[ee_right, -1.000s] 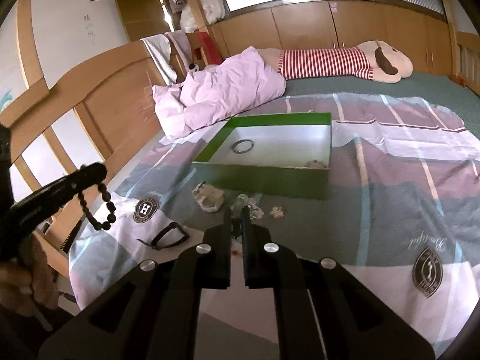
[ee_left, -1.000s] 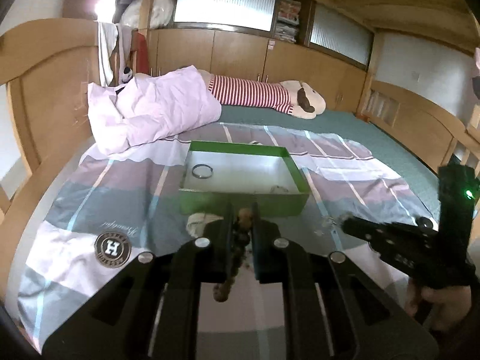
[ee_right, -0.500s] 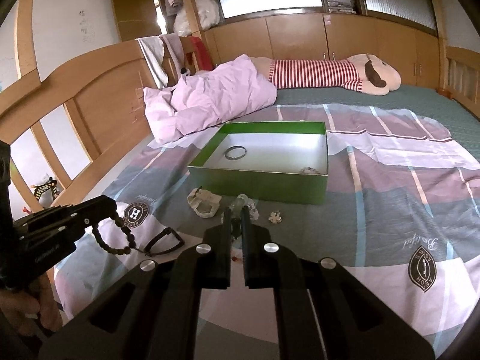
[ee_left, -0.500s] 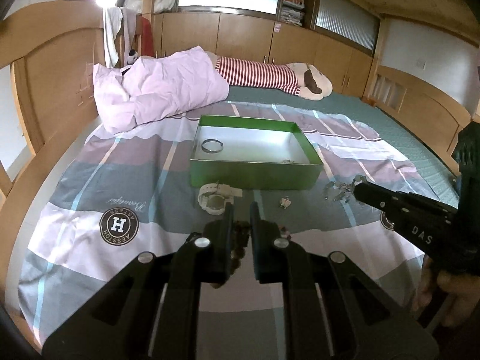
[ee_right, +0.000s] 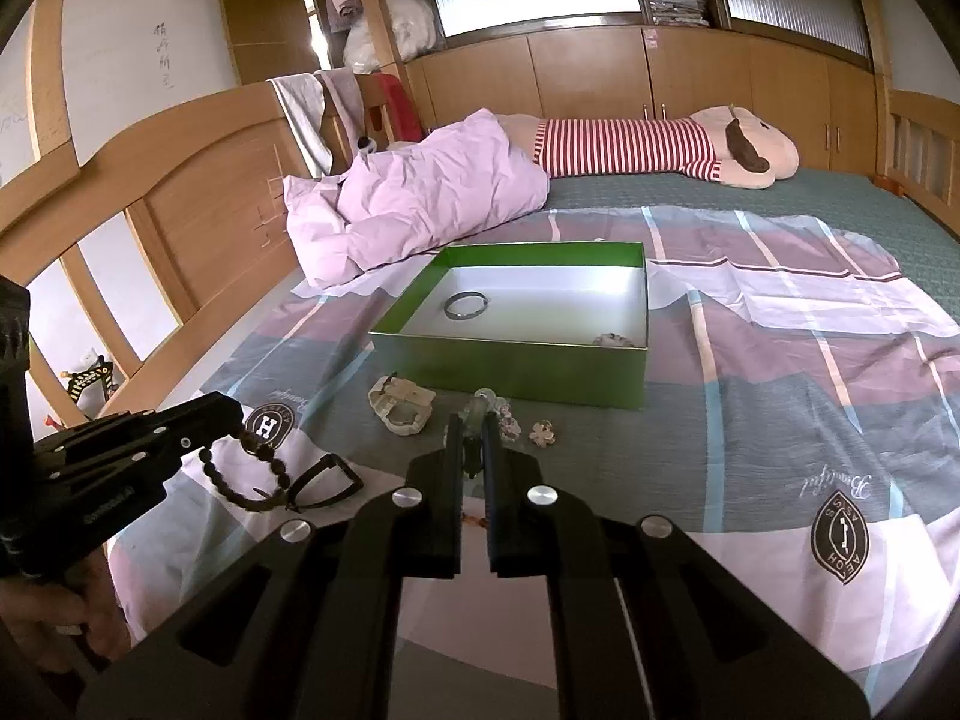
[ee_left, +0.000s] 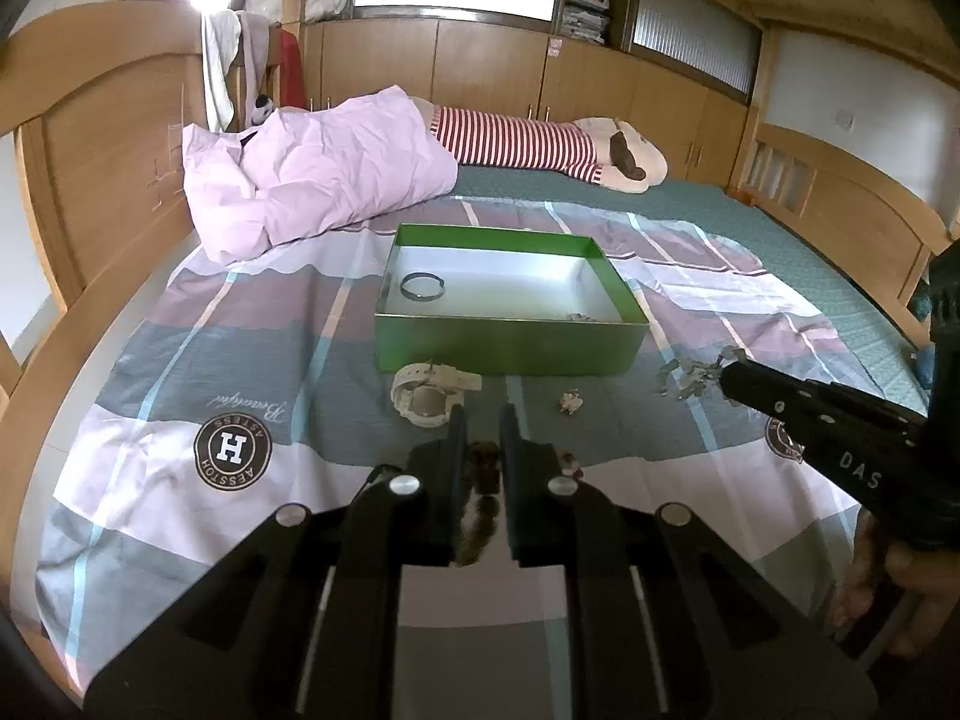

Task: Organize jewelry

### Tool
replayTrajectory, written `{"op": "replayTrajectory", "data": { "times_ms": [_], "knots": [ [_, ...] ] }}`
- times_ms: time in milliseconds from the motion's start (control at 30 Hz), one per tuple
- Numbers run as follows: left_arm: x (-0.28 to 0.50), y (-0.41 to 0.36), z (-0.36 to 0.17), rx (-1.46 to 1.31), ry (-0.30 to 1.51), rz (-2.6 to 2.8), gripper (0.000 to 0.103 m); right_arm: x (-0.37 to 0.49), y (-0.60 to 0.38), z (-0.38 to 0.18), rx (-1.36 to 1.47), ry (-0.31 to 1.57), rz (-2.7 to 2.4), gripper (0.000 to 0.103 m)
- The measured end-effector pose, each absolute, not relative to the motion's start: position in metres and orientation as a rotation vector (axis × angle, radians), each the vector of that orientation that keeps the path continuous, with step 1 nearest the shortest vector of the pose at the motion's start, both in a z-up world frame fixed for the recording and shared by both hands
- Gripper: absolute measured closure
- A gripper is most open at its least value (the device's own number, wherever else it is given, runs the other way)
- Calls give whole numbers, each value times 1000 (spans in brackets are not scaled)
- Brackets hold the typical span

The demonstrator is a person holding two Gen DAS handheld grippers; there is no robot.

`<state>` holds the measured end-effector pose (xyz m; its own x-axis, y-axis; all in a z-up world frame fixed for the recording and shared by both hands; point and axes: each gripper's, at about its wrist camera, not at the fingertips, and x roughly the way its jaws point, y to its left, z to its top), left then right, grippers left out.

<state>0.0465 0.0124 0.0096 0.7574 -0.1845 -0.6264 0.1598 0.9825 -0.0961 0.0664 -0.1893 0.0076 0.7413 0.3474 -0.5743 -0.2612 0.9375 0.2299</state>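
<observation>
A green box (ee_left: 510,351) (ee_right: 516,369) lies on the bedspread, holding a dark bangle (ee_left: 422,286) (ee_right: 467,304) and a small trinket (ee_right: 612,340). My left gripper (ee_left: 480,420) (ee_right: 231,420) is shut on a dark bead bracelet (ee_left: 480,492) (ee_right: 252,474) that hangs below it, in front of the box. My right gripper (ee_right: 472,426) (ee_left: 729,381) is shut on a clear crystal chain (ee_right: 483,405) (ee_left: 690,375), held low near the box's front right corner. A cream watch (ee_left: 429,393) (ee_right: 403,405) and a small flower charm (ee_left: 570,402) (ee_right: 543,433) lie before the box.
A black strap piece (ee_right: 324,480) lies on the bedspread at the left. A pink pillow (ee_left: 312,174) and a striped plush toy (ee_left: 540,144) lie behind the box. Wooden bed rails (ee_left: 90,180) run along both sides.
Both grippers have pulled back from the box and dropped lower, each still holding its piece. The bead bracelet now hangs near the bedspread.
</observation>
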Motion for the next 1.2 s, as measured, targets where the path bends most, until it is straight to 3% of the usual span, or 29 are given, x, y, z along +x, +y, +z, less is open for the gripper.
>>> {"op": "replayTrajectory", "data": {
  "times_ms": [667,967,1200],
  "knots": [
    [67,12,8,-59,701,-179,92,84,-190,11,145,638,338,97],
    [183,-19,17,-77,691,-228,92,193,-199,-3,146,643,297,97],
    [271,-35,-25,-84,771,-201,92,249,-204,-35,174,698,260,97]
  ]
}}
